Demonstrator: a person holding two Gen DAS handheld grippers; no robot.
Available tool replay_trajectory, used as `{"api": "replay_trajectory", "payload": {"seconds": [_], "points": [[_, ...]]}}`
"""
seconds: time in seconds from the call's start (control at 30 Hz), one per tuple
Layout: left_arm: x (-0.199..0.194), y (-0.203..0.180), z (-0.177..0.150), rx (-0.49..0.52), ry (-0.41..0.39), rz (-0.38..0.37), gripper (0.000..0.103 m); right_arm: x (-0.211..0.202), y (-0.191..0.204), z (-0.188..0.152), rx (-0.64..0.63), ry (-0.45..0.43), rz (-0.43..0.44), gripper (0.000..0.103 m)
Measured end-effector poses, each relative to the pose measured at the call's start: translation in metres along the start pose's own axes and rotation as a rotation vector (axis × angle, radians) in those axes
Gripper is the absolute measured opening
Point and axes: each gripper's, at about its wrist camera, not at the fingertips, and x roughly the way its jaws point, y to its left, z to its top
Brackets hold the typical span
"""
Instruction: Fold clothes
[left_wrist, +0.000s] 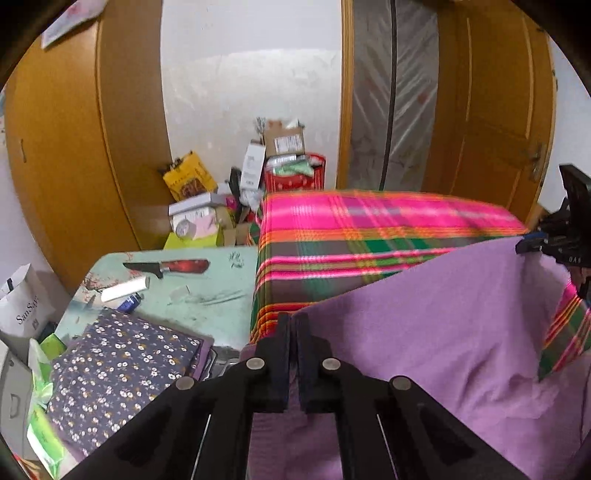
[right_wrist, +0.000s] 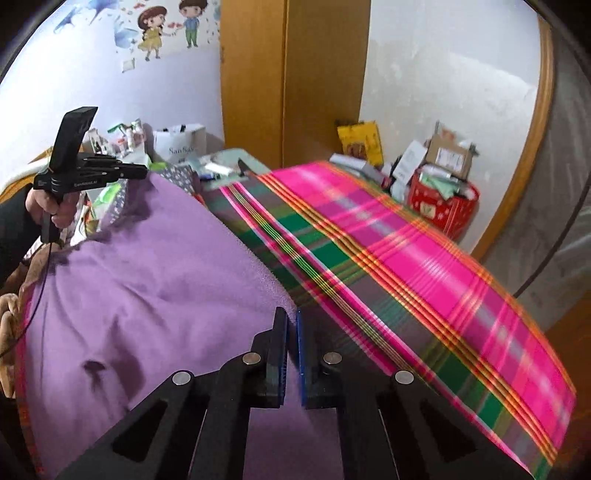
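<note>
A purple cloth (left_wrist: 443, 325) hangs lifted above a bed covered in a pink and green plaid sheet (left_wrist: 369, 229). My left gripper (left_wrist: 294, 321) is shut on one corner of its top edge. The right gripper (left_wrist: 526, 245) pinches the other corner at the far right, and the edge runs stretched between the two. In the right wrist view, my right gripper (right_wrist: 291, 317) is shut on the purple cloth (right_wrist: 147, 277). There the left gripper (right_wrist: 142, 171), held in a hand with a dark sleeve, grips the far corner. The plaid sheet (right_wrist: 406, 258) lies beyond.
A pale green table (left_wrist: 221, 295) left of the bed carries a red-handled knife (left_wrist: 166, 267) and a folded dark floral cloth (left_wrist: 122, 369). Boxes and a red basket (left_wrist: 295, 177) crowd the floor by the wall. A white paper bag (left_wrist: 22, 310) stands at left, wooden doors behind.
</note>
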Motion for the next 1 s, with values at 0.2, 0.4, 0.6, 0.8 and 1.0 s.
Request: {"api": "replay_trajectory", "payload": {"seconds": [0.2,0.4,0.6,0.8,1.0], "points": [[-0.067,-0.016,-0.021,-0.032,-0.096,-0.015,0.003,-0.055,0.042,-0.017,-0.020,-0.057,-0.029,0.005],[-0.123,-0.036,-0.072,-0.092,-0.140,-0.031,0.003,-0.093,0.093,-0.055,-0.032,-0.071,-0.026,0.005],[-0.144,-0.045,-0.139,-0.196,-0.088,-0.042,0.003,-0.096,0.142,-0.112,0.000,-0.015,0.007,0.005],[-0.145,-0.051,-0.187,-0.269,-0.009,-0.047,0.003,-0.083,0.168,-0.154,0.067,0.057,0.048,0.005],[-0.153,-0.053,-0.211,-0.308,0.034,-0.049,0.004,-0.083,0.178,-0.176,0.141,0.094,0.047,0.012]]}}
